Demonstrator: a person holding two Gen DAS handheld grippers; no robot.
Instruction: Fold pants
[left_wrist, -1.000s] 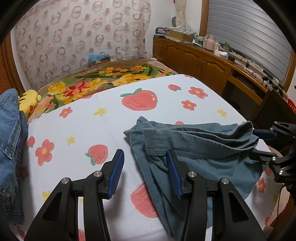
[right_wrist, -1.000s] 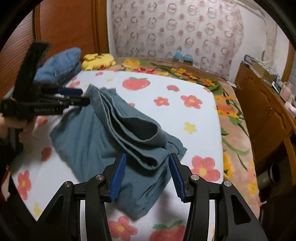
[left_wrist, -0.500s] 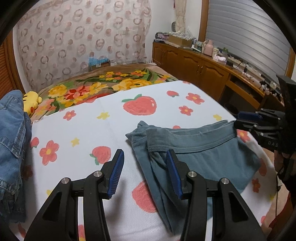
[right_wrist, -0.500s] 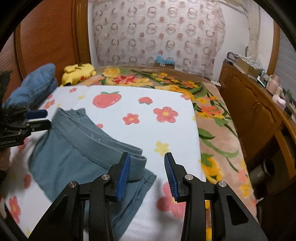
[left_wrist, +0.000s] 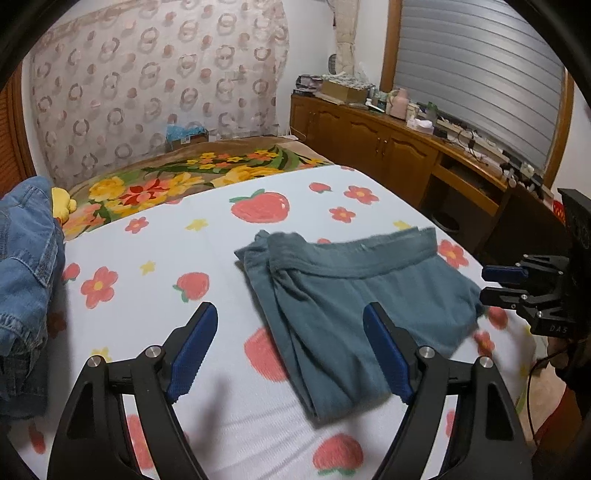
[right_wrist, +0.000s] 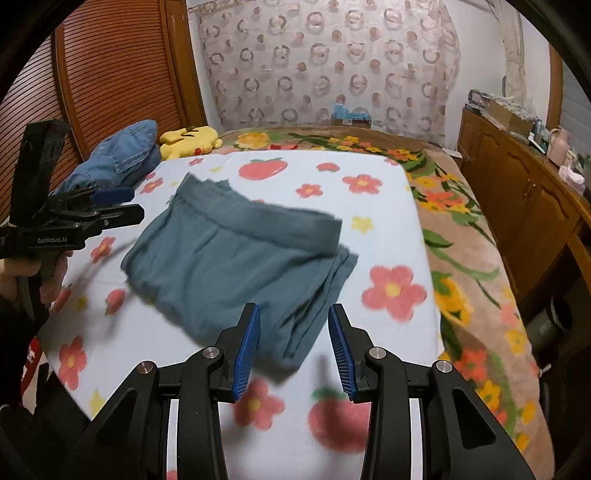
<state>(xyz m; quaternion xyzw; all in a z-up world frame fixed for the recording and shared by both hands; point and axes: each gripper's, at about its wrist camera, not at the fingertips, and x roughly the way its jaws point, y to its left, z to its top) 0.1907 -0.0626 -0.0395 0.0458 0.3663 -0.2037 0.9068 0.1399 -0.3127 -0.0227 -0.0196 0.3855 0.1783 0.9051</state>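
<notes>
On the bed, centre: I see the pants (left_wrist: 354, 295), a soft teal-grey knit folded into a squat, roughly rectangular stack, waistband a thick ribbed band along the far edge.
Pants edges: layered folds show as stepped hems on the side nearest my left gripper; the cloth lies flat on the sheet (left_wrist: 155, 266), with shallow creases.
Sheet: white, fine woven texture, printed with red strawberries and coral and yellow flowers.
Left gripper (left_wrist: 291, 354): released, its jaws spread wide, ridged blue pads (left_wrist: 192, 350) facing each other above the near corner of the pants, gripping nothing.
Right gripper (right_wrist: 294, 347): also released, its jaws parted over the pants' near edge, black angular arms, blue serrated pads (right_wrist: 249, 350), no cloth between them.
Beyond the sheet: a plush floral blanket (right_wrist: 465, 236) in brown, yellow and green.
Far left corner: crumpled blue denim (left_wrist: 26, 280) with stitched seams, beside a yellow plush toy (right_wrist: 190, 140).
Right wall: glossy wooden cabinets (left_wrist: 373, 144) with arched panel doors.
</notes>
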